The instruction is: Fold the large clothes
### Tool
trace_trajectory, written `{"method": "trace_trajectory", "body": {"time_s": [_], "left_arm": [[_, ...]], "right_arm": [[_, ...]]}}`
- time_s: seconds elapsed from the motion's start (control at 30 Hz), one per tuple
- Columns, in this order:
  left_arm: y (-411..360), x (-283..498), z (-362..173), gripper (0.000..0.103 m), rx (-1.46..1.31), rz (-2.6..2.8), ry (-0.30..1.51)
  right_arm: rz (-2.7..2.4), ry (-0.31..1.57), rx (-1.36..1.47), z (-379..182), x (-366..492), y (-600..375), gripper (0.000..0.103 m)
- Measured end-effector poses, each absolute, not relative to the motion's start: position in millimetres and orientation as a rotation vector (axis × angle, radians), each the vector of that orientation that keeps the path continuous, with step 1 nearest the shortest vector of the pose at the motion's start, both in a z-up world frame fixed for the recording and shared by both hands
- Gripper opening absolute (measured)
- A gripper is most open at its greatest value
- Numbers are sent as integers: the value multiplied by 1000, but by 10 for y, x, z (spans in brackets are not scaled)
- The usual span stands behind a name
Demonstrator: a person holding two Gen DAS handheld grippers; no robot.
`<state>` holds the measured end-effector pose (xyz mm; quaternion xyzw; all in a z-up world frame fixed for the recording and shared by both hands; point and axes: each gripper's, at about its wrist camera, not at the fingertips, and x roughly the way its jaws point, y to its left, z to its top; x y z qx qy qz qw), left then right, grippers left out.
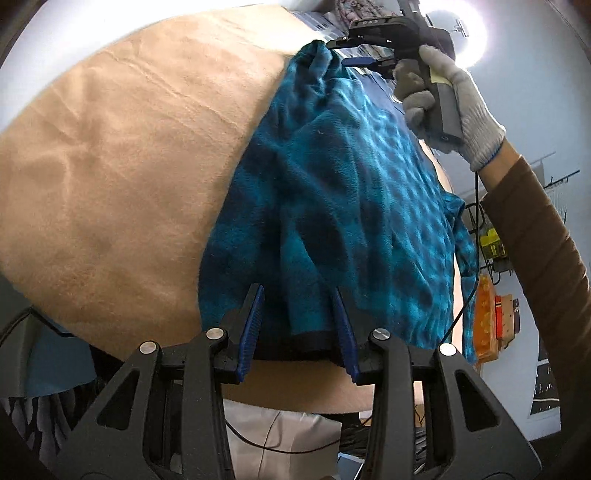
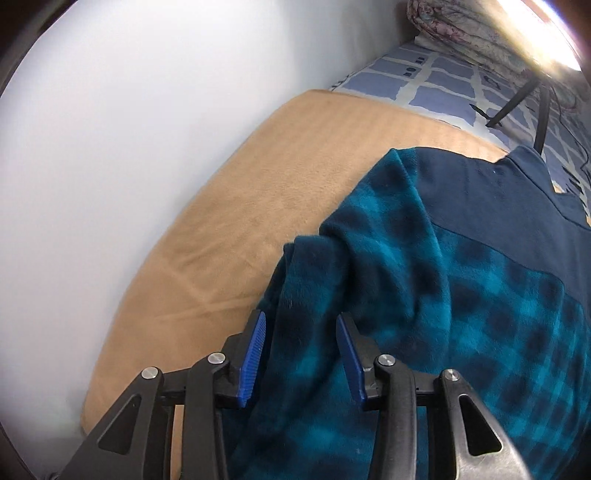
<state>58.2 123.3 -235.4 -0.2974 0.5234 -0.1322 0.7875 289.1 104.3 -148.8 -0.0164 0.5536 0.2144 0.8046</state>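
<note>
A teal and dark blue checked fleece garment lies lengthwise on a tan blanket. My left gripper is open, its blue pads over the garment's near dark hem. My right gripper shows at the garment's far end, held by a gloved hand, jaws apart around the fabric. In the right wrist view the right gripper is open above a raised fold of the garment, beside its navy shoulder panel.
A white wall borders the tan blanket. A blue-and-white checked sheet and a patterned quilt lie beyond. Black stand legs stand on the sheet. Shelves with orange and yellow items stand at right.
</note>
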Motion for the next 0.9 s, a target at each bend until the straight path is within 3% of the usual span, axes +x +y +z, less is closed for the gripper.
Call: {"method": "trace_trajectory", "body": {"time_s": [0.17,0.3,0.4,0.43,0.5,0.9], "left_arm": [[1272,602,-2373,38,-653,-284,1122],[1227,601,-2378,37,-651,-322,1122],[1231,595,-2373,5,-654,-328,1123],[1236,589,-2372,5,-657,-325,1117],[1250,570,-2336,3,-663,-332,1101],[1502,469,-2389,2,-664,-215,1092]], "right_arm": [[421,1217,-86,-1701,3047,1226,41],[373,1225,-146,-1782,3040,1297,29],[385,1231,-132,-1781,3039,1287,14],[386,1235,-131,-1775,3043,1278,8],[392,1237,-131,-1750,3054,1259,7],[400,1192,-27,-1503,3389,1244,5]]}}
